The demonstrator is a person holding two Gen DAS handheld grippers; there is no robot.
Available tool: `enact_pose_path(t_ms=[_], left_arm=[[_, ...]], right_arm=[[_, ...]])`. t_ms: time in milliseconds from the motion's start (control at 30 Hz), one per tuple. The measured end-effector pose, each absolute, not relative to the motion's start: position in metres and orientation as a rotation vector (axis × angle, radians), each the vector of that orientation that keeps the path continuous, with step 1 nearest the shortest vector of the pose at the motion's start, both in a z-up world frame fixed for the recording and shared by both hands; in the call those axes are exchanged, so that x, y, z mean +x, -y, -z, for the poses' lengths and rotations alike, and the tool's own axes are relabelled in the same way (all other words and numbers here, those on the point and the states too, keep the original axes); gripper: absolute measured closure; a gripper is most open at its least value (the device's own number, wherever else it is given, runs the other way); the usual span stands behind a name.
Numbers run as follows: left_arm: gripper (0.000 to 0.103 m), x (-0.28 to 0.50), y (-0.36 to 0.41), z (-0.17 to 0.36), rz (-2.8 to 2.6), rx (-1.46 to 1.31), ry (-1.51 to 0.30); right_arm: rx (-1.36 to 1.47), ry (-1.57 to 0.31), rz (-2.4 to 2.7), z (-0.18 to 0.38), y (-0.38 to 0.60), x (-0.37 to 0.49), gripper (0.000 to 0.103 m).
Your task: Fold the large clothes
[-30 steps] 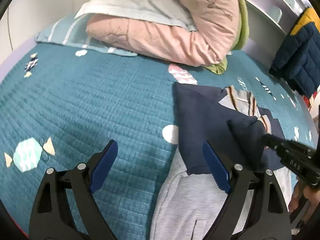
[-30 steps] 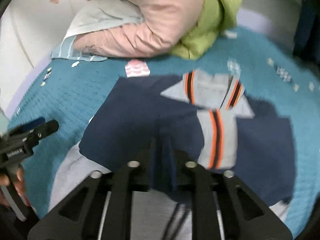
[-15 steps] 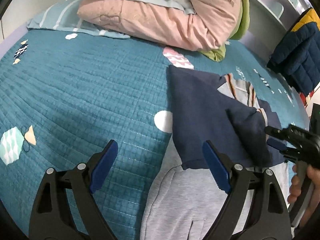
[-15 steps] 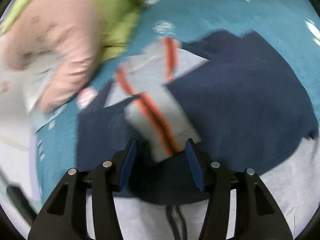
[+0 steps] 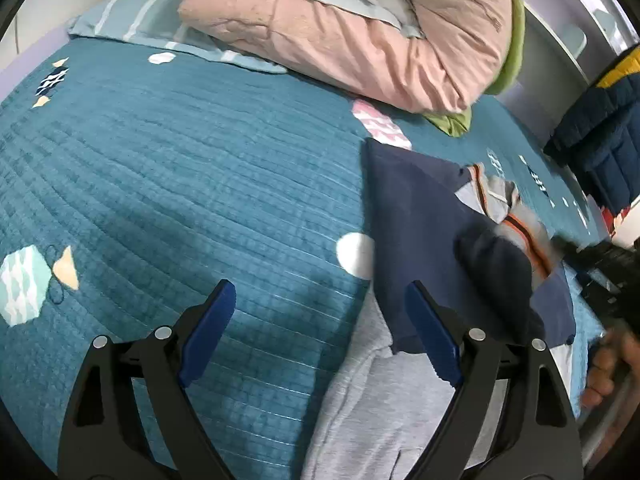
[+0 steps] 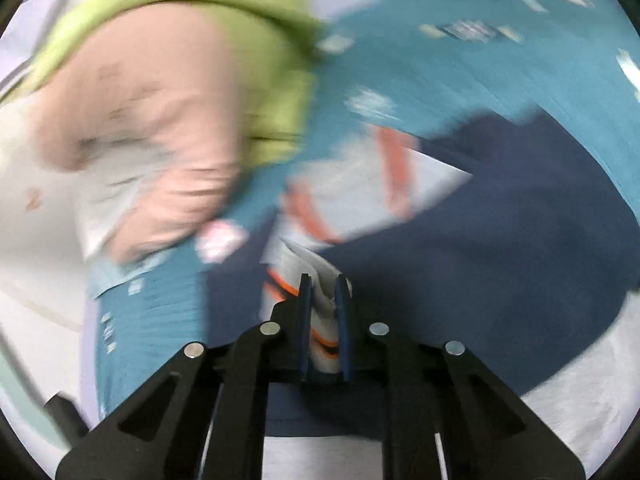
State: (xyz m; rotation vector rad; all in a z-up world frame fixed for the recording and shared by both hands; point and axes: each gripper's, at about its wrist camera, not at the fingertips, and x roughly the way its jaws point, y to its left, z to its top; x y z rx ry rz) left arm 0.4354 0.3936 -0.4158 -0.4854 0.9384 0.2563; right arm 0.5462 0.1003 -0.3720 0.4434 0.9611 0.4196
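A large navy and grey hoodie (image 5: 416, 216) lies on the teal quilted bed (image 5: 180, 184), its navy part folded over the grey body (image 5: 384, 412). A grey sleeve with orange stripes (image 5: 520, 224) lies across the navy part. My left gripper (image 5: 320, 320) is open and empty, low over the quilt at the hoodie's left edge. My right gripper (image 6: 323, 300) is shut on the grey striped sleeve (image 6: 320, 276); the view is blurred. The right gripper also shows in the left wrist view (image 5: 600, 264), at the far right.
A pink and green duvet (image 5: 360, 32) and a striped pillow (image 5: 152, 20) are heaped at the head of the bed. A navy and yellow padded jacket (image 5: 600, 120) hangs at the right. White shelving (image 5: 568, 28) stands behind the bed.
My right gripper let go of the navy fabric, opened, swung towards the striped sleeve and has now shut on it. My left gripper stayed open and shifted only slightly.
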Motion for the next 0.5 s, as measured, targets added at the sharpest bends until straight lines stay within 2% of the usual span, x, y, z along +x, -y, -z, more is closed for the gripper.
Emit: enact_pose_path(t_ms=[67, 233, 333, 500], left_arm=[[0.016, 0.434, -0.397, 0.416, -0.27, -0.489, -0.94], [0.017, 0.431, -0.405, 0.42, -0.302, -0.502, -0.946], [0.017, 0.431, -0.404, 0.422, -0.3, -0.499, -0.95], [0.016, 0.437, -0.39, 0.42, -0.258, -0.46, -0.95]], right_arm=[[0.392, -0.917, -0.519, 0.353, -0.134, 0.535, 0.098], [0.296, -1.055, -0.741, 0.364, -0.224, 0.525, 0.095], [0.257, -1.022, -0.724, 0.361, -0.222, 0.52, 0.09], [0.256, -1.049, -0.563, 0.368, -0.151, 0.543, 0.078]])
